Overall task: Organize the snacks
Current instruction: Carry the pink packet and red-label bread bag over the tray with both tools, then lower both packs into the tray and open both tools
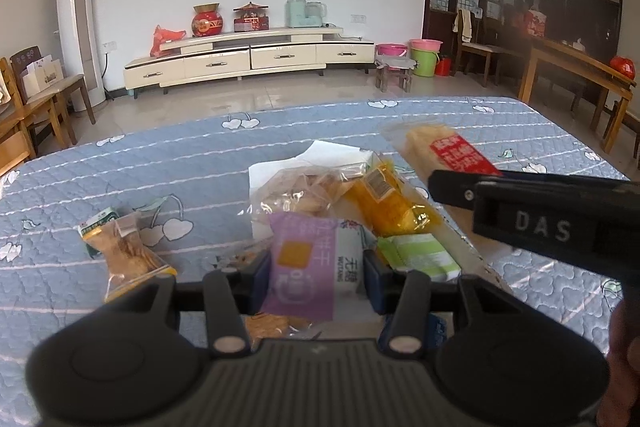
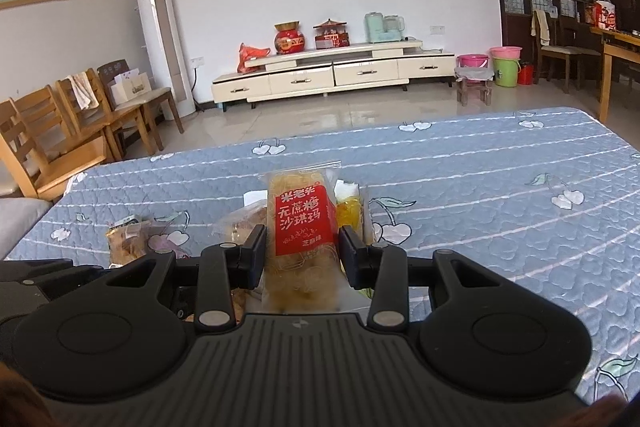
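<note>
Box (image 1: 280,167) under snacks (mostly hidden)

On the quilted table (image 1: 120,163) the snacks lie in a heap near the middle, with one biscuit pack (image 1: 124,251) apart to its left. The purple packet (image 1: 308,267) sits between the left gripper's (image 1: 316,275) fingers, in front of the heap. The red-label pack (image 2: 304,231) is between the right gripper's (image 2: 304,255) fingers, above the heap's right side.

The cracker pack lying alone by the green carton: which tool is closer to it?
Left. The left tool sits just beside the cracker pack; the right tool is further away, across the snack pile.
</note>
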The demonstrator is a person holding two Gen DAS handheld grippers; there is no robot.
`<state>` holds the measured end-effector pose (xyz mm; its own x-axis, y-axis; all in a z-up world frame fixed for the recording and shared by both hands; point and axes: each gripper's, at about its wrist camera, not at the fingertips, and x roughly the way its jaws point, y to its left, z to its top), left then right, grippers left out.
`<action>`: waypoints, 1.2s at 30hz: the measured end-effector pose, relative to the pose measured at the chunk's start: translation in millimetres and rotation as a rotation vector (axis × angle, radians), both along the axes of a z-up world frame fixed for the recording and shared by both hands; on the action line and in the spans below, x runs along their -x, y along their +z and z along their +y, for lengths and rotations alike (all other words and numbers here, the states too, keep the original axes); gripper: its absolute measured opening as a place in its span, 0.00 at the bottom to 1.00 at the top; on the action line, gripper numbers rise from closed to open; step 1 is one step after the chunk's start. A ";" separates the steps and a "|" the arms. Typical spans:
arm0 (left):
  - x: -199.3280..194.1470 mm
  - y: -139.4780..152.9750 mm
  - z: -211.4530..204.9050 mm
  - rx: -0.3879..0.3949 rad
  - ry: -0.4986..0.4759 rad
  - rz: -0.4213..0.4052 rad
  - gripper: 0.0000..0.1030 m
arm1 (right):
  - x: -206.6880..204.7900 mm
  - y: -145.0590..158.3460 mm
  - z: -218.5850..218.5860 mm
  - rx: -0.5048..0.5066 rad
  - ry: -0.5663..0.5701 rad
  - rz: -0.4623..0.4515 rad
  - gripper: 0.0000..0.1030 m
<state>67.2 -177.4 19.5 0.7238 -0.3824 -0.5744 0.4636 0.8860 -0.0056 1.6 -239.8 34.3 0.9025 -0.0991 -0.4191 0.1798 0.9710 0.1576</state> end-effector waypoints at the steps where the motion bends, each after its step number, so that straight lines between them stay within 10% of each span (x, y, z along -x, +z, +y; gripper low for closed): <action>1: -1.1 -1.1 -0.1 0.001 -0.001 0.003 0.45 | -1.5 -1.2 -0.1 -0.002 0.002 0.006 0.46; 15: -8.4 -12.3 -6.6 0.000 -0.034 0.027 0.45 | -35.7 -4.2 0.9 0.012 0.065 0.067 0.47; 18: -9.5 -14.6 -7.5 -0.002 -0.041 0.033 0.45 | -34.2 -4.2 -0.3 0.021 0.061 0.066 0.67; 25: -9.6 -15.9 -14.5 0.018 -0.106 0.066 0.47 | -0.4 3.6 -9.1 0.003 -0.015 0.022 0.68; 28: -4.3 -11.9 -15.1 0.028 -0.107 0.057 0.69 | 12.9 10.3 -9.2 0.003 -0.037 0.002 0.68; 36: 2.3 9.6 0.4 0.009 -0.028 0.008 0.74 | 34.7 30.8 7.2 0.031 -0.031 -0.045 0.84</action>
<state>64.9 -177.0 29.0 0.7080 -0.4076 -0.5767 0.4879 0.8727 -0.0177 -33.1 -232.6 65.2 0.9167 -0.1391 -0.3745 0.2028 0.9697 0.1363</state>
